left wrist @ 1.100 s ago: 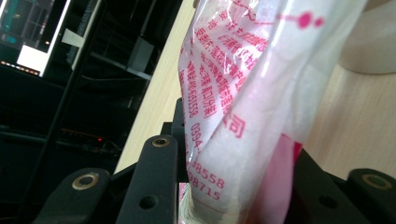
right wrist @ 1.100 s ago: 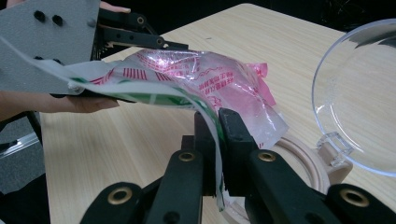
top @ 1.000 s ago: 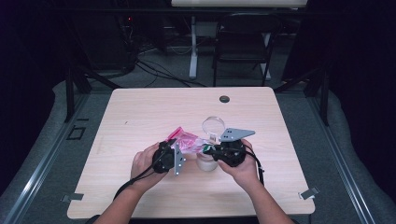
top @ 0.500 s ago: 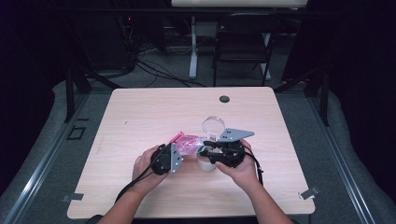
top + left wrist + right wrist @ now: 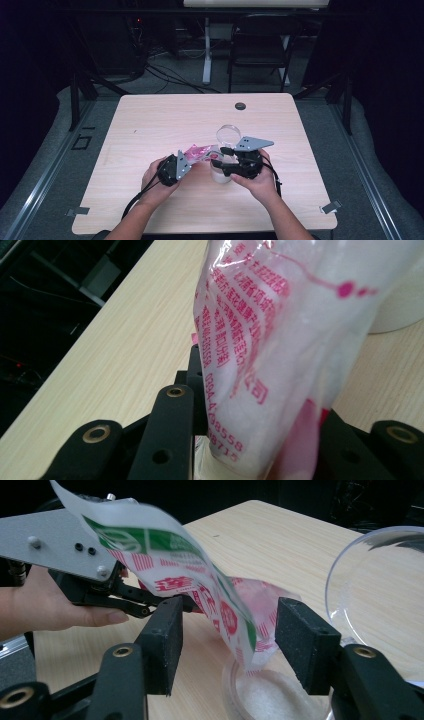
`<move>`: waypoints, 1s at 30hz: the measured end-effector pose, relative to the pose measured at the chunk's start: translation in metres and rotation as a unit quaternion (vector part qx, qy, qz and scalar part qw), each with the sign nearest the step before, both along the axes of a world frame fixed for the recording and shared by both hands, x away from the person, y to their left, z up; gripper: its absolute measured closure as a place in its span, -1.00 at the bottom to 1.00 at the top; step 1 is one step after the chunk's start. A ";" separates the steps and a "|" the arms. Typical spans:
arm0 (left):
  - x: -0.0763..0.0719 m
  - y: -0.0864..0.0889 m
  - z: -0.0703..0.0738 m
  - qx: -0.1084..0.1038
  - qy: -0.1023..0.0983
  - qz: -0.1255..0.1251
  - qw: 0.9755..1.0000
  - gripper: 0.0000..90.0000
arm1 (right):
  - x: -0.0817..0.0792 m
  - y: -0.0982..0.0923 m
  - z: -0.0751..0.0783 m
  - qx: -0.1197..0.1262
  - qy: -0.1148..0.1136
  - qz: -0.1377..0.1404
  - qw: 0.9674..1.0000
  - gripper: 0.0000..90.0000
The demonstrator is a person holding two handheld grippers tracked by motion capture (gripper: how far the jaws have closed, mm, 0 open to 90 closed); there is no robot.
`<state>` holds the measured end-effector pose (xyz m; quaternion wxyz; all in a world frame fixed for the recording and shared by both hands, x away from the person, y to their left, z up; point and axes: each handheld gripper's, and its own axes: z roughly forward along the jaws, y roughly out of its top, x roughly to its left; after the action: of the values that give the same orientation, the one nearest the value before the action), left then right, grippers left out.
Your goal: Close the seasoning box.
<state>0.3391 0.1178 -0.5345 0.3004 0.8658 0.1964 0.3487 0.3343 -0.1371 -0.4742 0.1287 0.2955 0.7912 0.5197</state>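
Black folding chair (image 5: 260, 50) behind table (image 5: 150, 130); dark grommet (image 5: 240, 106) near far edge.

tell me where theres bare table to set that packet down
Free: the far half of the table between the black grommet and the left edge, and the near strip in front of the hands. Crowded: the middle, where the packet, small cup, clear lid and both tongs sit close together.

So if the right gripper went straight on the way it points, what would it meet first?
Probably the printed plastic packet, hanging between the right gripper's open jaws, which have just been opening. Past it sits the left gripper holding that packet; depth is hard to judge.
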 end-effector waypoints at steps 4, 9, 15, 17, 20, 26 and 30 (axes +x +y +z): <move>0.001 0.002 0.001 -0.013 0.006 0.002 1.000 0.68 | 0.001 -0.002 0.001 0.005 0.006 -0.003 1.000 -0.01; 0.002 0.006 0.002 -0.023 0.012 0.005 1.000 0.68 | 0.001 -0.005 0.005 0.008 0.005 -0.005 1.000 -0.02; 0.003 0.010 0.004 -0.042 0.018 0.010 0.999 0.68 | -0.003 -0.006 0.012 0.017 -0.007 -0.007 1.000 -0.03; 0.004 0.011 0.004 -0.047 0.022 0.012 0.999 0.68 | -0.003 -0.007 0.013 0.018 -0.009 -0.007 1.000 -0.03; 0.005 0.013 0.005 -0.049 0.023 0.016 0.998 0.68 | -0.003 -0.009 0.014 0.021 -0.008 -0.011 1.000 -0.03; 0.007 0.018 0.008 -0.062 0.025 0.022 0.998 0.68 | -0.001 -0.013 0.014 0.021 -0.007 -0.017 1.000 -0.03; 0.008 0.022 0.018 -0.058 0.013 0.026 0.998 0.68 | -0.001 -0.014 0.014 0.023 -0.007 -0.019 1.000 -0.03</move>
<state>0.3469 0.1400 -0.5163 0.3384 0.8458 0.2432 0.3331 0.3334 -0.1507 -0.4599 0.1375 0.3097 0.7721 0.5376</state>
